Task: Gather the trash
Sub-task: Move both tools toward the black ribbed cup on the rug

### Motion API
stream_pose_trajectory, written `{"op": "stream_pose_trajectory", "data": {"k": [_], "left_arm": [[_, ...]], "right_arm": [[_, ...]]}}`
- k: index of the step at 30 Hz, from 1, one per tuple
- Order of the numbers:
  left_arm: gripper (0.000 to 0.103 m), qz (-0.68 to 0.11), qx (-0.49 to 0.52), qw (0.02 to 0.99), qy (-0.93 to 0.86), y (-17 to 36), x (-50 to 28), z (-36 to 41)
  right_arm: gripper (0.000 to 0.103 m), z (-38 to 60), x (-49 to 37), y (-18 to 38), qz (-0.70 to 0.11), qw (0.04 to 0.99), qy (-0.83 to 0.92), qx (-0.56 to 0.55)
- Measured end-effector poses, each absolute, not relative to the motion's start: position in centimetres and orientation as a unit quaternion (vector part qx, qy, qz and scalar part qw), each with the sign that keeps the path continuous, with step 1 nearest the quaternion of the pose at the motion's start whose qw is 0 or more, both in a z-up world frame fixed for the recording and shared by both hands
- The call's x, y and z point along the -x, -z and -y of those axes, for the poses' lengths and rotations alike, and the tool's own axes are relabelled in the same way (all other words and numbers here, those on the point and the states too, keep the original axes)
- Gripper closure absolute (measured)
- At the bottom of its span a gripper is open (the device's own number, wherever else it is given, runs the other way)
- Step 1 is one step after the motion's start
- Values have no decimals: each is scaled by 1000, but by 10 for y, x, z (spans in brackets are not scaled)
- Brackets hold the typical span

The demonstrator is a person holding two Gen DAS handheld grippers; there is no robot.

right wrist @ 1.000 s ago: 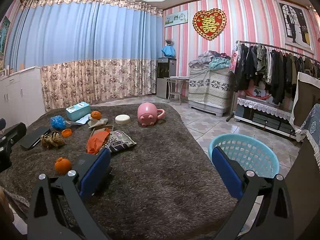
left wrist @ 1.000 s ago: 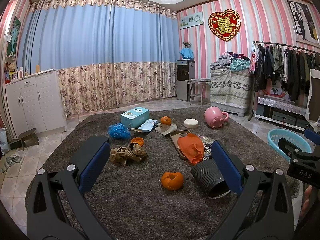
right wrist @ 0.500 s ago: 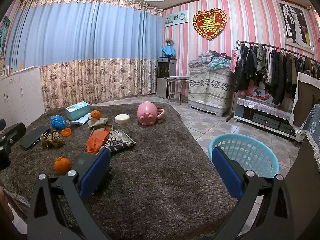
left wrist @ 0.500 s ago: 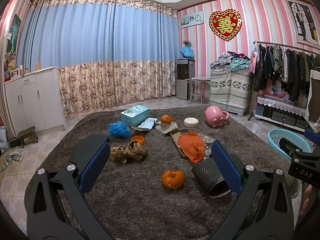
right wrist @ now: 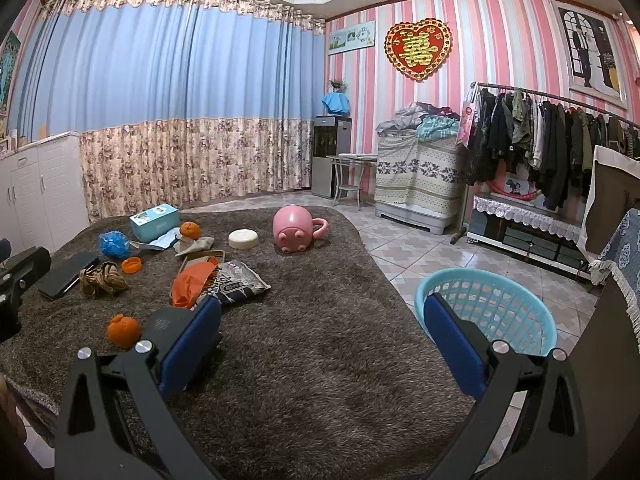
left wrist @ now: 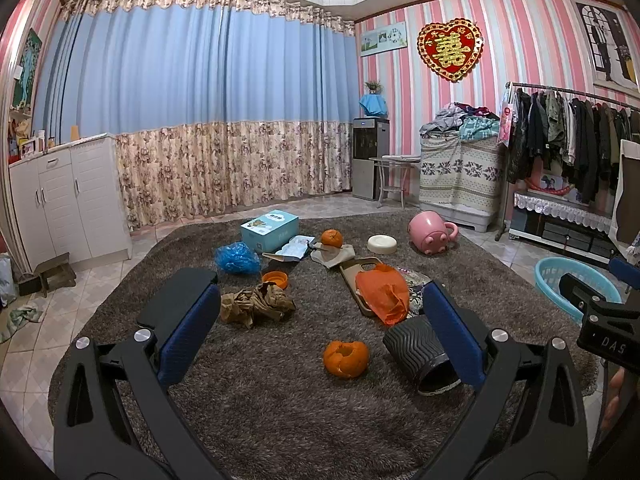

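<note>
Left wrist view barely shifts: both hand-held grippers, left (left wrist: 320, 322) and right (right wrist: 322, 336), stay wide apart above the rug (left wrist: 280, 392).

a blue curtain (left wrist: 200, 80) with a floral lower band covers the far wall. a white cabinet (left wrist: 68, 200) stands at the left, with a small wooden stool (left wrist: 52, 274) on the tiled floor (right wrist: 420, 248) beside it. on the pink striped wall (right wrist: 500, 40) hangs a red heart ornament (right wrist: 418, 49) with gold lettering. below it a water dispenser (right wrist: 332, 156) stands next to a small stool-like table (right wrist: 352, 176), then a patterned cover (right wrist: 416, 176) draped over something piled with clothes. a clothes rack (right wrist: 540, 140) of dark garments lines the right wall. a pink pig-shaped mug (right wrist: 296, 230) lies on its side on the brown shaggy rug (right wrist: 320, 360).
</note>
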State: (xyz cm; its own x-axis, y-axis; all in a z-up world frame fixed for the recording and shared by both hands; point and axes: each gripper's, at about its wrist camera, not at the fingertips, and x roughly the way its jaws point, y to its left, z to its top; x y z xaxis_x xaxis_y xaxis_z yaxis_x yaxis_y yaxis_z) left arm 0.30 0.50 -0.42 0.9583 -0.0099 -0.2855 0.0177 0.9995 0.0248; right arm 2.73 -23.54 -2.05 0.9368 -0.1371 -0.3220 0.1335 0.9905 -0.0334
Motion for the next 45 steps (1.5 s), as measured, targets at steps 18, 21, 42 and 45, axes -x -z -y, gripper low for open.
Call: {"op": "stream_pose_trajectory", "data": {"k": [18,21,42,45], "left_arm": [[5,-146,-11,989,6,6,-3,-8],[5,-146,-11,989,6,6,-4,-8],[5,-149,-2,989,-1,12,-11,-22],[5,-151,2,988,-3,11,-11,-27]], "right_arm": [[4,235,-28,22,-164,984,69,6],[4,235,-28,22,-164,984,69,6],[4,239,-27,23,-165,984,71,2],[4,240,-27,24,-167,983,70,2]]}}
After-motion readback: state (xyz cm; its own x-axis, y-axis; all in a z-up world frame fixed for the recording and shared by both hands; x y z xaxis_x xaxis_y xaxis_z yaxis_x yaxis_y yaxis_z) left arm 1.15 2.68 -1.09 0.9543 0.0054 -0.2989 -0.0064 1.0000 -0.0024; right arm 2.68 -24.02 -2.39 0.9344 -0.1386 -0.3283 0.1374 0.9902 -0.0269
